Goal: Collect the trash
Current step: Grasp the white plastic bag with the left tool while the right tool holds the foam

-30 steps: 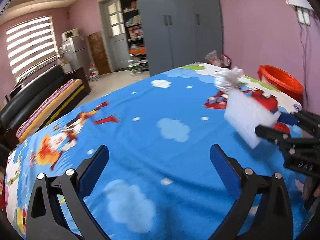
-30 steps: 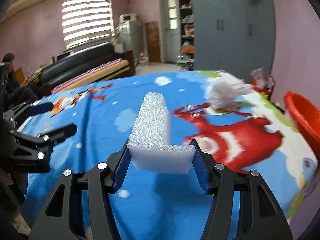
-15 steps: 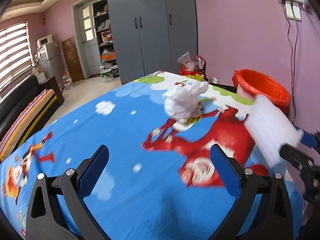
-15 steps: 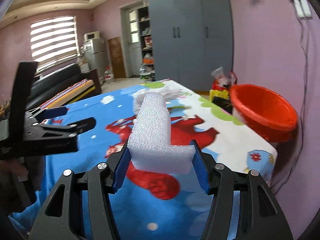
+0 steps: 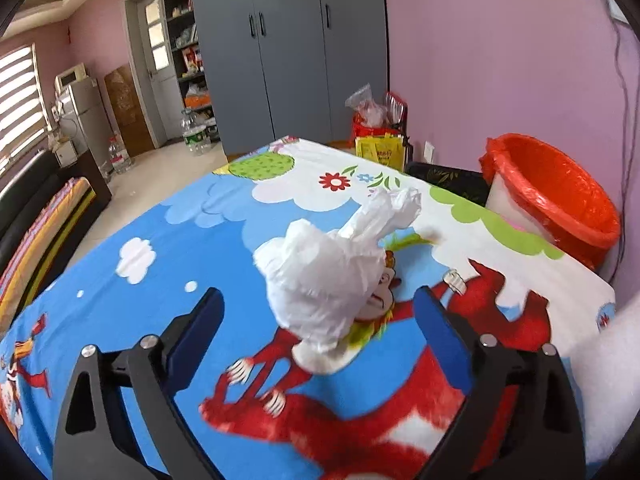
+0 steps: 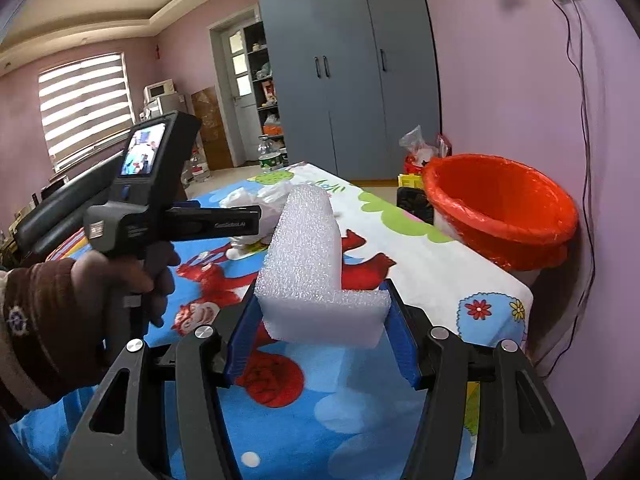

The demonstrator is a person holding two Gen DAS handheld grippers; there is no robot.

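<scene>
A crumpled white plastic bag (image 5: 332, 276) lies on the cartoon-print tablecloth (image 5: 168, 240), just ahead of and between the fingers of my open left gripper (image 5: 320, 340). My right gripper (image 6: 320, 332) is shut on an L-shaped white foam block (image 6: 312, 268) and holds it above the table. The foam's edge shows at the right of the left wrist view (image 5: 604, 364). A red-lined trash bin (image 6: 500, 208) stands past the table's far right corner; it also shows in the left wrist view (image 5: 552, 196). The left gripper (image 6: 216, 220) shows in the right wrist view, by the bag (image 6: 256, 196).
A grey wardrobe (image 5: 288, 52) stands behind the table. Bags of clutter (image 5: 376, 128) sit on the floor by the pink wall. A black sofa (image 6: 64, 208) is at the left. A cable (image 6: 584, 120) hangs down the wall behind the bin.
The left gripper has swung right and come up close to the white bag. The right gripper has carried the foam block right, nearer the red bin.
</scene>
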